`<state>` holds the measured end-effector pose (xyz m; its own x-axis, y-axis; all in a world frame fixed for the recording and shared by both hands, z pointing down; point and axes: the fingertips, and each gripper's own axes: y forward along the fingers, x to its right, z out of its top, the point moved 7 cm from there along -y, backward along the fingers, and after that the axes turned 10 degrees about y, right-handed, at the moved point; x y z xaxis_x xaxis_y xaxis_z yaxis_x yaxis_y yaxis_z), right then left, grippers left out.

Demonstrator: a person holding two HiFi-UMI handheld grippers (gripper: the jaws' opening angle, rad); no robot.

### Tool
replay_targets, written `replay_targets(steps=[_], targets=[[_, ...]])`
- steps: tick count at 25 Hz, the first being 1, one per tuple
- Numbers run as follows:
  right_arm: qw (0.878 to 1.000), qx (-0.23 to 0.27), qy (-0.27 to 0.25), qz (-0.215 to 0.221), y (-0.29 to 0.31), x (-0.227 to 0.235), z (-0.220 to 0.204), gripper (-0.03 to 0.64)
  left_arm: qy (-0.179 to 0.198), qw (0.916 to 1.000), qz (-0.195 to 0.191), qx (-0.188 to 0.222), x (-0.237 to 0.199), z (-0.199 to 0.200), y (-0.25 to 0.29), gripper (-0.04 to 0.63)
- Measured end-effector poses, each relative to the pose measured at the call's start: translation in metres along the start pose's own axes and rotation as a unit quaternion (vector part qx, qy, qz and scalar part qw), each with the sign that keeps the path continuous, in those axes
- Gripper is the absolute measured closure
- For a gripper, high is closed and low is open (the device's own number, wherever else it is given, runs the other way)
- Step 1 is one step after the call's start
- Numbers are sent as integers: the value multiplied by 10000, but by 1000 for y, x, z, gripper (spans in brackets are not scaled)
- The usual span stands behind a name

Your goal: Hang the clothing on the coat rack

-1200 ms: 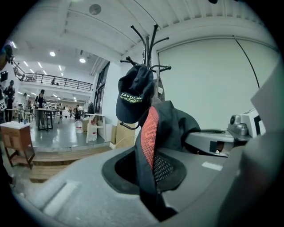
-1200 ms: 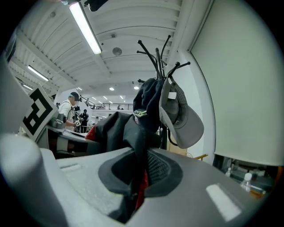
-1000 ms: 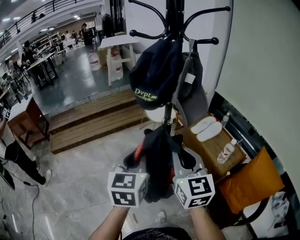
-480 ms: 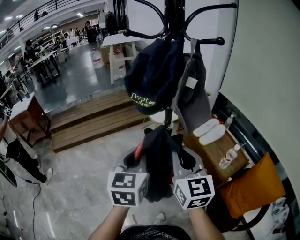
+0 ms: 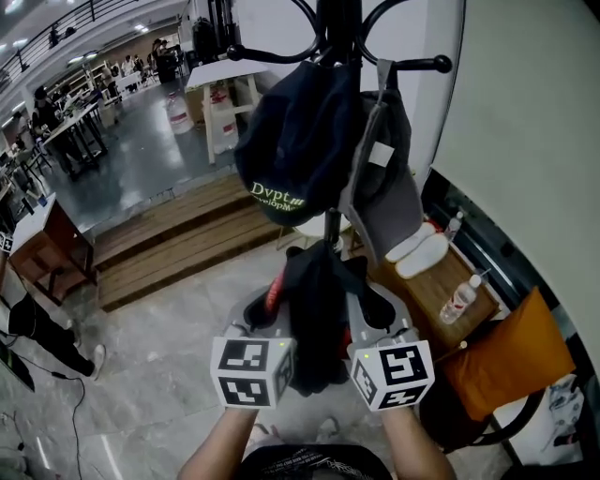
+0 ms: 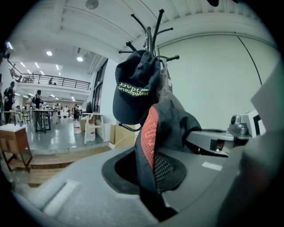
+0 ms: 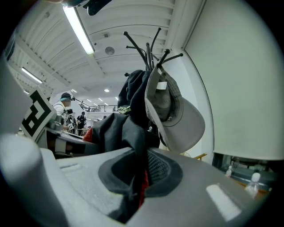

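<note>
Since a second ago: coat rack [image 5: 339, 23] and its hung caps nearer and larger in head view; both tools carried toward them.

- Left tool [image 5: 267, 317] and right tool [image 5: 375, 317]: each pinched narrow on black jacket [image 5: 314, 323].
- Jacket is red-mesh-lined and hangs bunched between tools, in front of rack pole and below dark cap [image 5: 286, 141].
- Handling, judged: light, soft, limp, likely to slide off smooth hook.
- Best hold: upper edge near collar, tools parted so fold opens over free hook.

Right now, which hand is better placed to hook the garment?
Probably the right hand-held gripper: both clamp the black garment, but the bulky black cap hangs directly ahead of the left hand-held gripper.
</note>
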<state>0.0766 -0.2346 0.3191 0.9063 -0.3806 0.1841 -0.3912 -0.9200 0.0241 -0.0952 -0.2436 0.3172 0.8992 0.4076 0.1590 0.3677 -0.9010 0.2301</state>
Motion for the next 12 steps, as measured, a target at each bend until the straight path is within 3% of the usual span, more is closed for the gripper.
replay_targets(steps=[12], targets=[[9973, 111, -3, -721, 10, -6, 0, 597, 129, 9975, -692, 87, -16, 3, 25, 563]])
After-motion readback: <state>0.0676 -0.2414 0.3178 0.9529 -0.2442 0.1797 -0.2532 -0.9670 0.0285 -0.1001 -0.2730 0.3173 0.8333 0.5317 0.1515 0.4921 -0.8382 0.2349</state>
